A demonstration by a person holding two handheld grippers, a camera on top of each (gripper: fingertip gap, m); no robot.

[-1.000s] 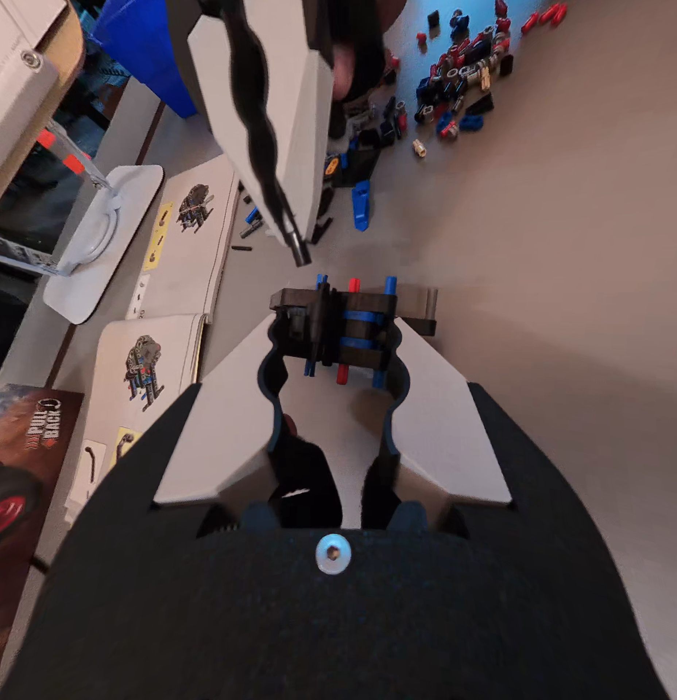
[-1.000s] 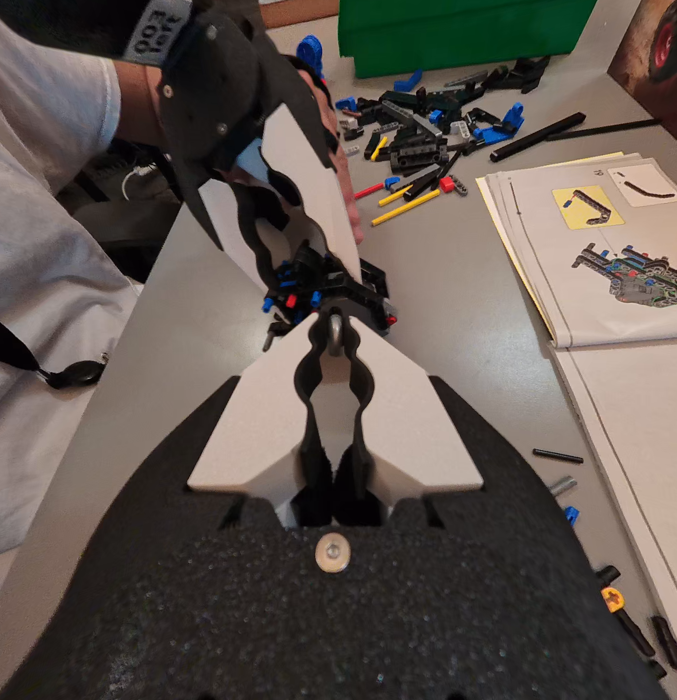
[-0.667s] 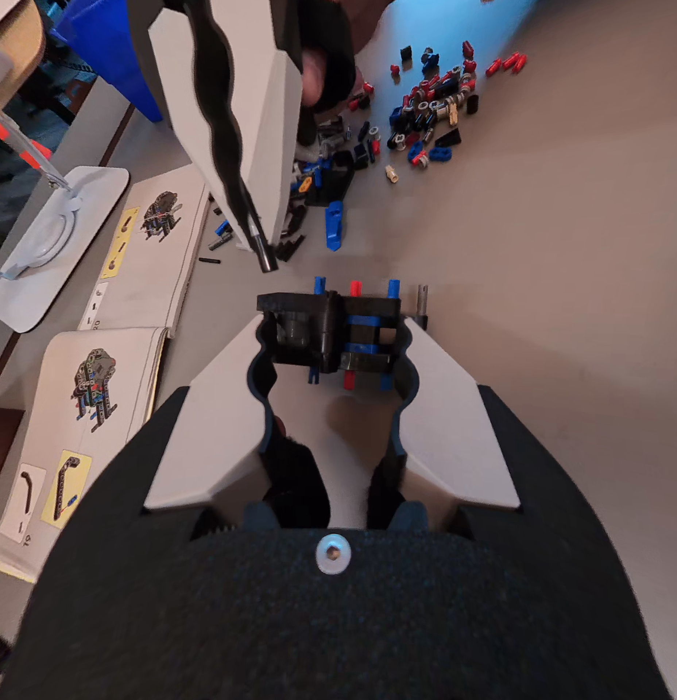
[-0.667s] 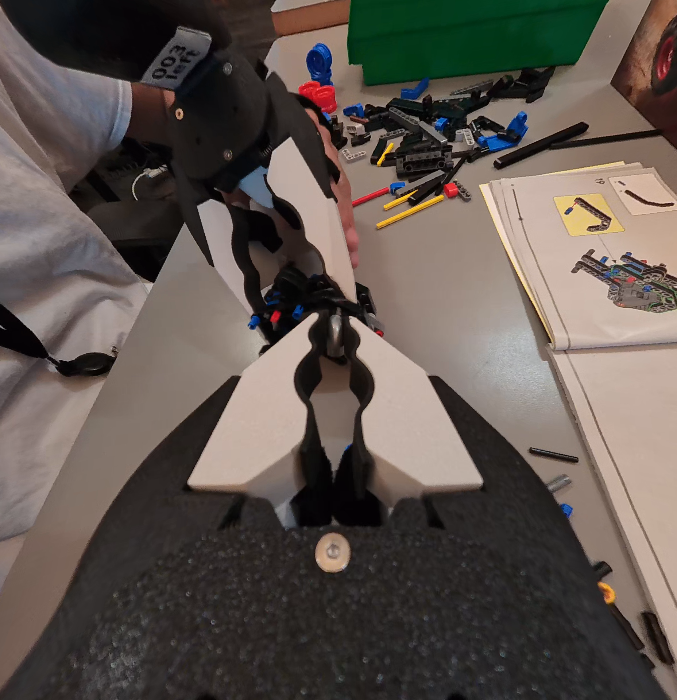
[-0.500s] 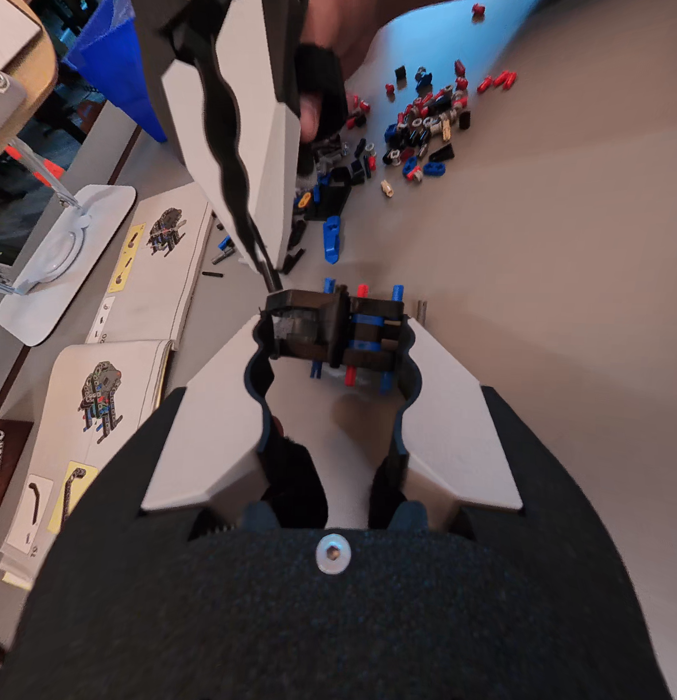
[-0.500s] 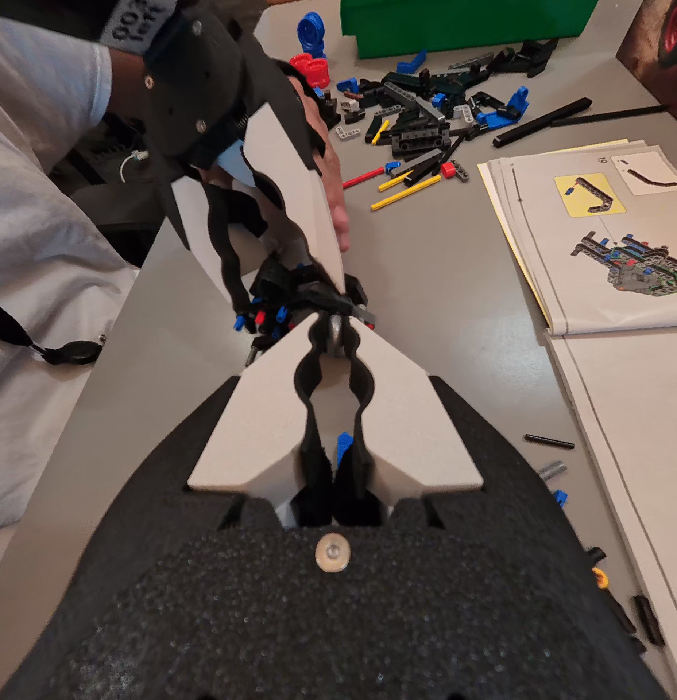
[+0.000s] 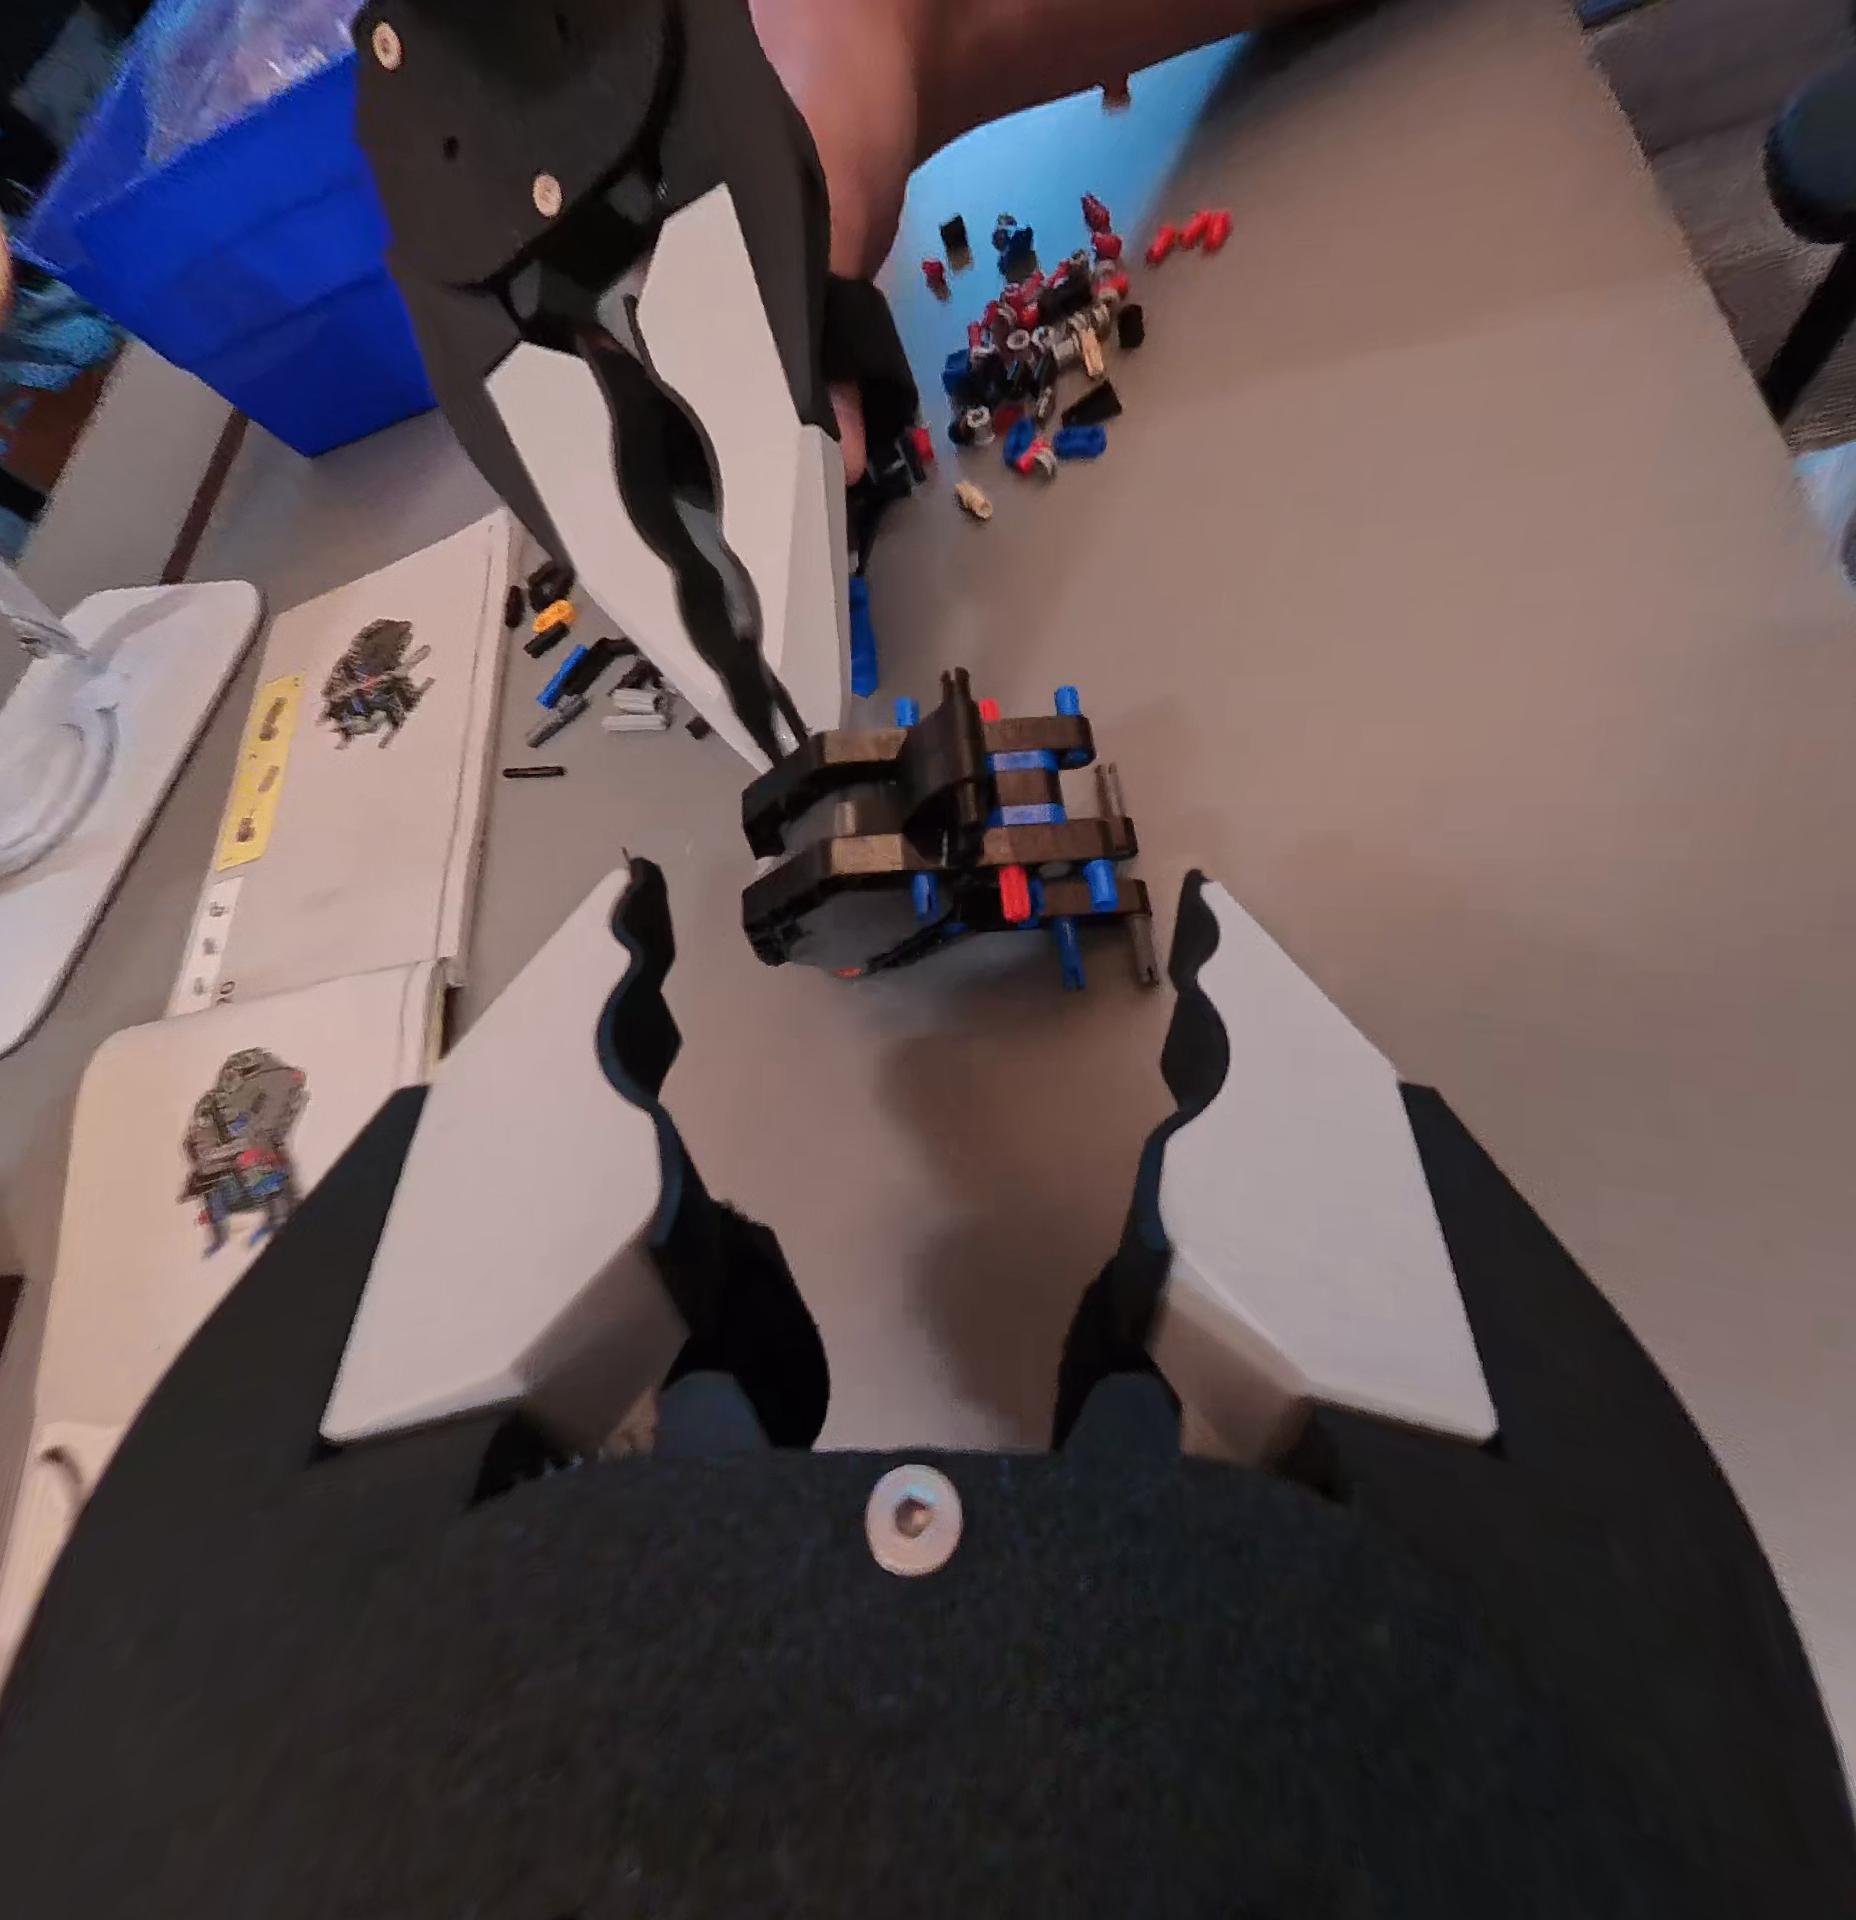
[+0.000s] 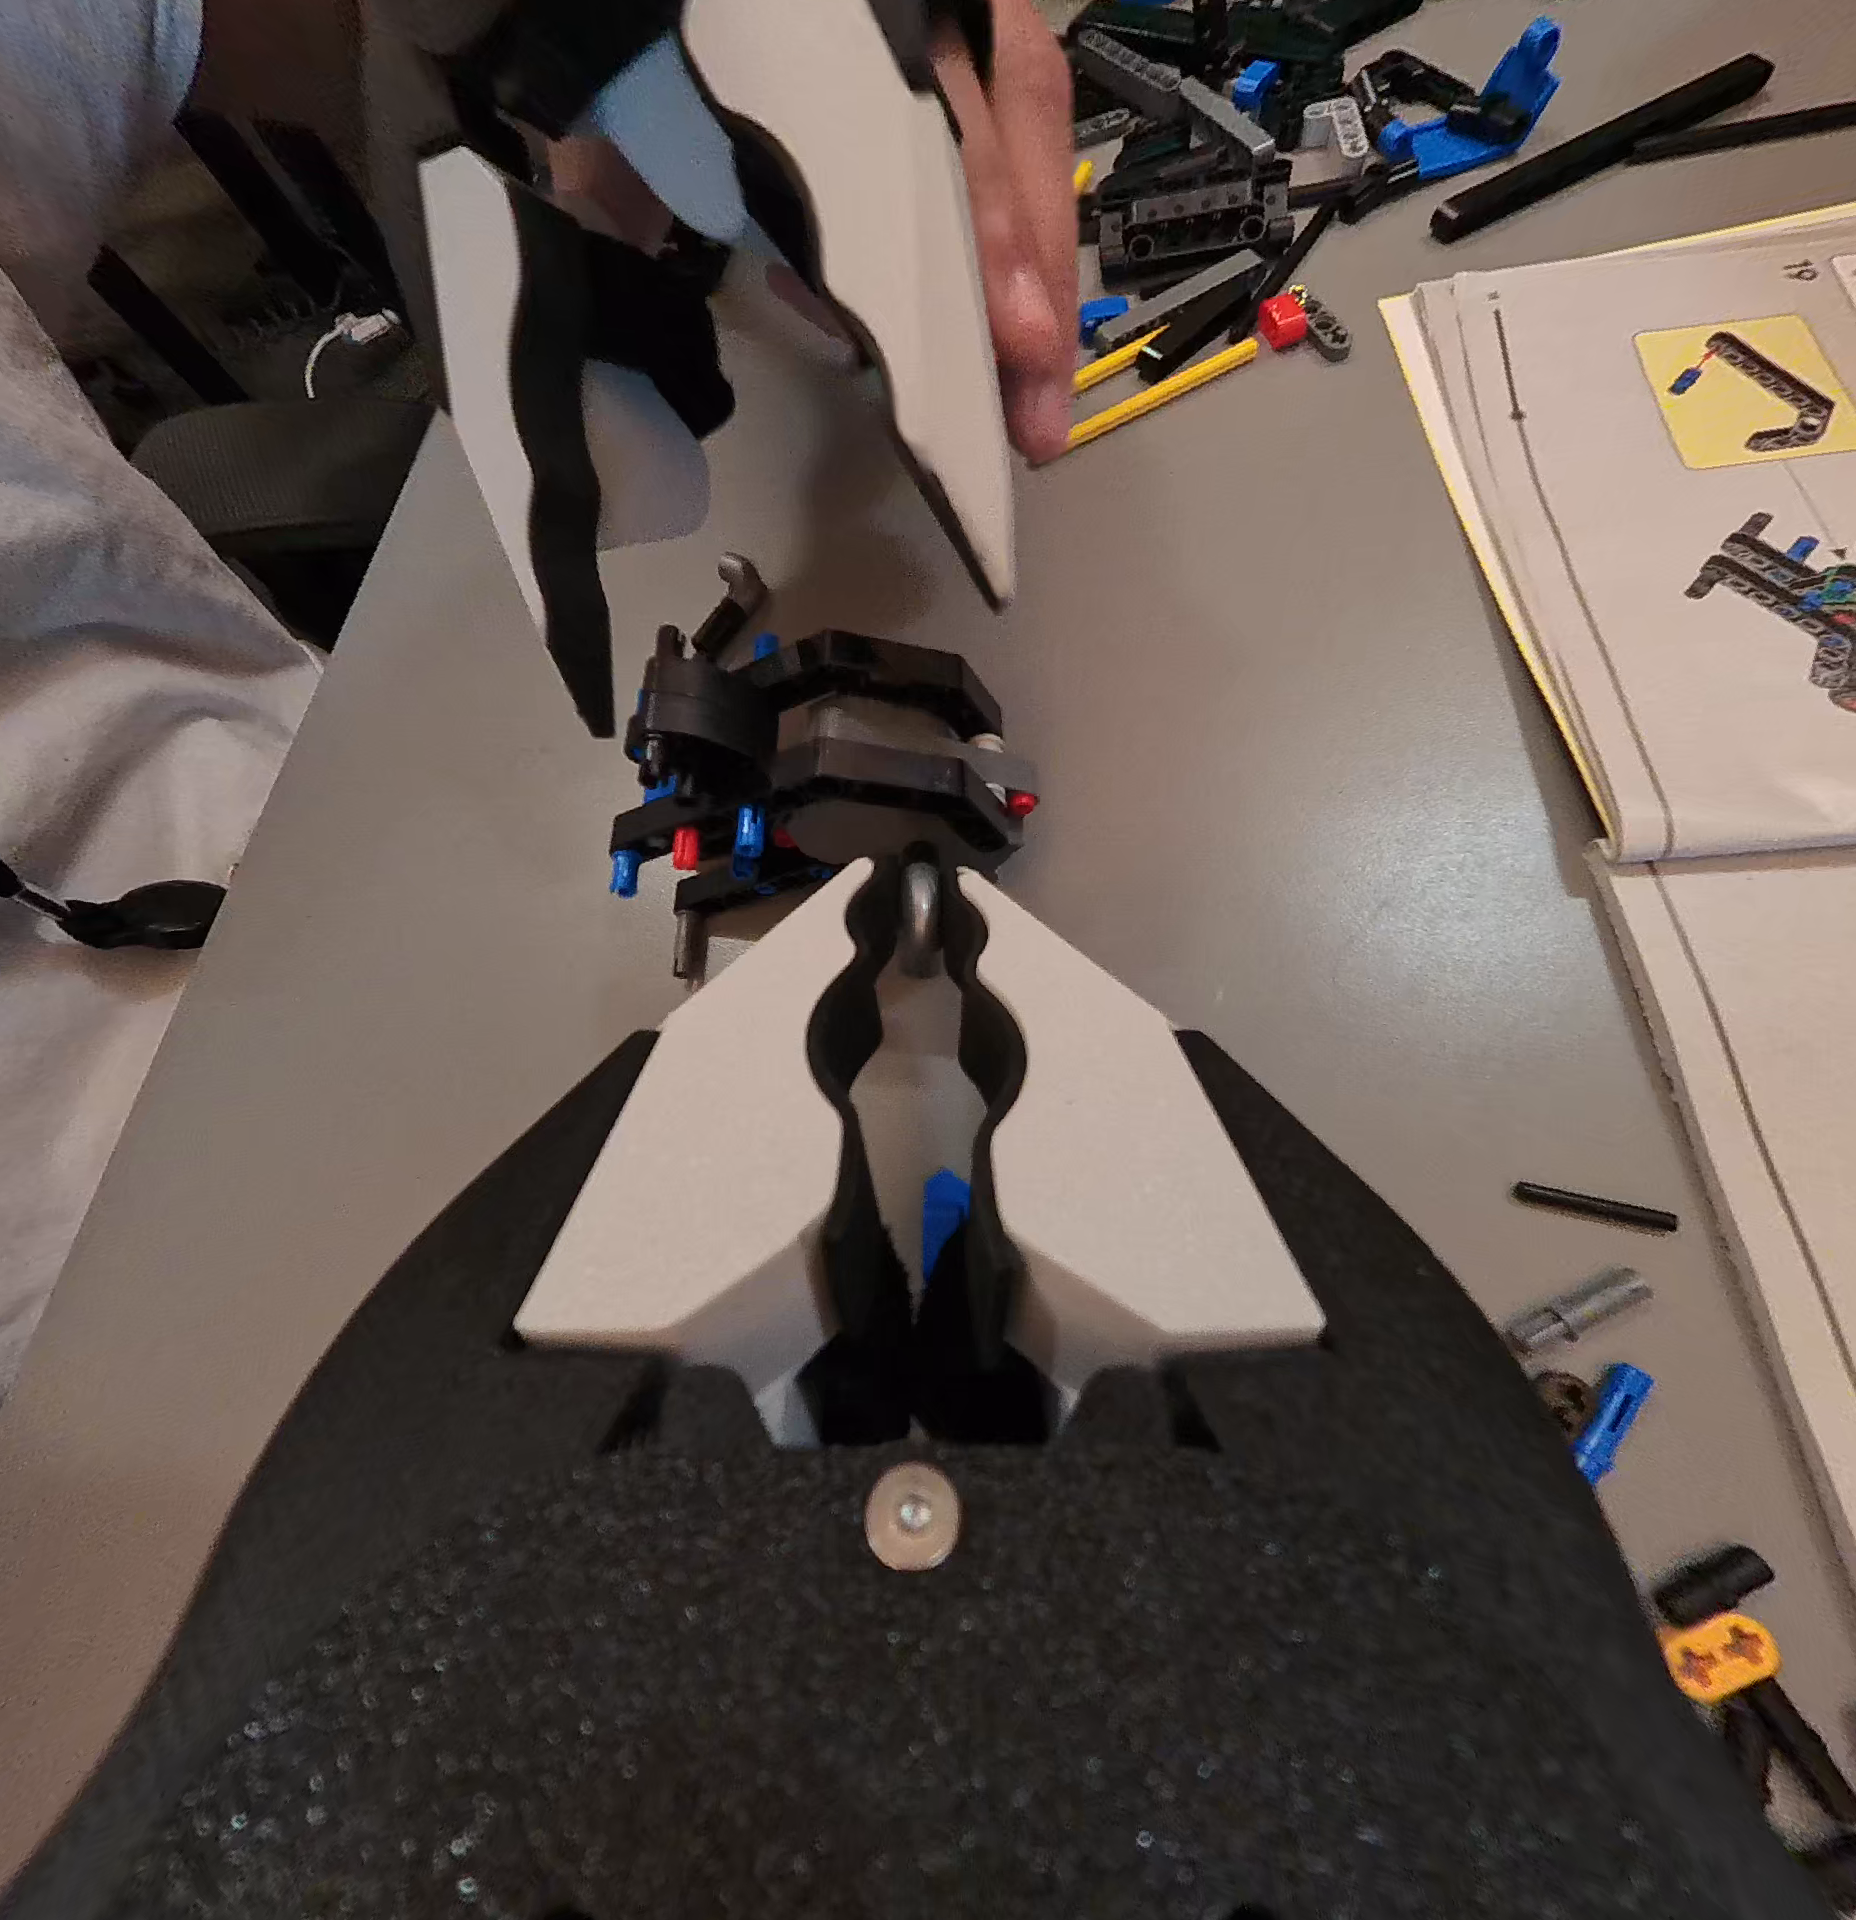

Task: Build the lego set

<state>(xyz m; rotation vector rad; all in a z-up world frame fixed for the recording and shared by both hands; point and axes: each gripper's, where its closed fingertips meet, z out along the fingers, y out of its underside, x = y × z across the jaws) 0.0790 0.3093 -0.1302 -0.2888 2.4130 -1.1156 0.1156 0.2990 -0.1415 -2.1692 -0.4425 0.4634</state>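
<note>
The black lego assembly [image 7: 934,831] with blue and red pins lies on the grey table [image 7: 1423,831]. My left gripper [image 7: 913,894] is open and empty, its fingers standing on either side of the assembly's near end without touching it. My right gripper [image 8: 916,883] is shut on a small grey piece [image 8: 919,920] and its tips are against the end of the assembly [image 8: 851,748]. The right gripper also shows in the left wrist view [image 7: 773,732], coming down from the upper left. In the right wrist view the left gripper's fingers [image 8: 560,468] hang spread above the assembly.
Open instruction booklets lie to one side [image 7: 363,748] [image 8: 1682,520]. Piles of loose pieces lie beyond the assembly [image 7: 1038,343] [image 8: 1267,177]. A few small parts [image 8: 1589,1340] lie beside my right gripper. A blue bin [image 7: 228,260] and a white stand base [image 7: 72,779] sit at the far left. Spacing between my two grippers at the tips: around 5 cm.
My left gripper has opened, let go of the assembly and drawn back. The assembly now rests on the table. My right gripper stays shut on the grey piece at the assembly's end.
</note>
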